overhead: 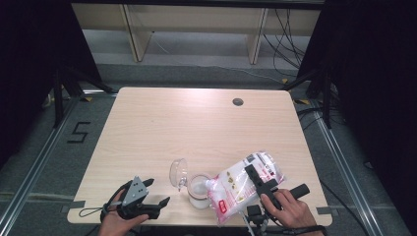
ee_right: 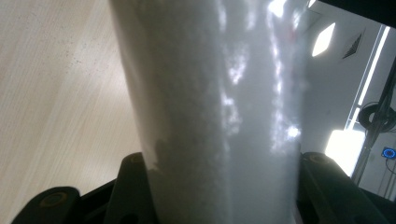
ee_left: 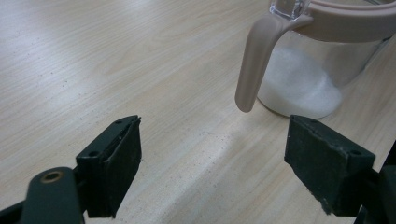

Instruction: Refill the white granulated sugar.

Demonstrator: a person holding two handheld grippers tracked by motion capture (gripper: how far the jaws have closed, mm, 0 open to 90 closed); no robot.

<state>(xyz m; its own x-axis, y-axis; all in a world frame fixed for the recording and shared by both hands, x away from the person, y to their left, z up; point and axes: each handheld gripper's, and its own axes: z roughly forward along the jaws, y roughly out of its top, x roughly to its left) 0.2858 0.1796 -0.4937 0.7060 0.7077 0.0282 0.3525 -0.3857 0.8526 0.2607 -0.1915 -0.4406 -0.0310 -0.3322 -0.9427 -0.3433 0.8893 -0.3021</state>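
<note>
A wooden table (overhead: 196, 123) seen from above, with both hand-held grippers at its near edge. The right gripper (overhead: 255, 179), held in the person's right hand (overhead: 290, 209), is clamped on a clear plastic bag (overhead: 243, 184) of white granules printed in red and black; the bag is tilted, its lower corner at the mouth of a small clear jar (overhead: 199, 191). The jar stands upright near the front edge of the table, between the two grippers, with a layer of white granules in its bottom. Its transparent lid (overhead: 178, 172) is swung up and back on the far left side of the mouth. In the right gripper view the bag (ee_right: 215, 112) fills the space between the two black jaws, which press on it from either side. The left gripper (overhead: 155, 194), held in the left hand (overhead: 120, 221), rests low by the table's front left, its jaws spread apart with nothing between them. In the left gripper view the jar (ee_left: 308, 70) lies just ahead and to the right, showing a beige rim and a beige handle (ee_left: 254, 60) that hangs down its side, clear of the table.
</note>
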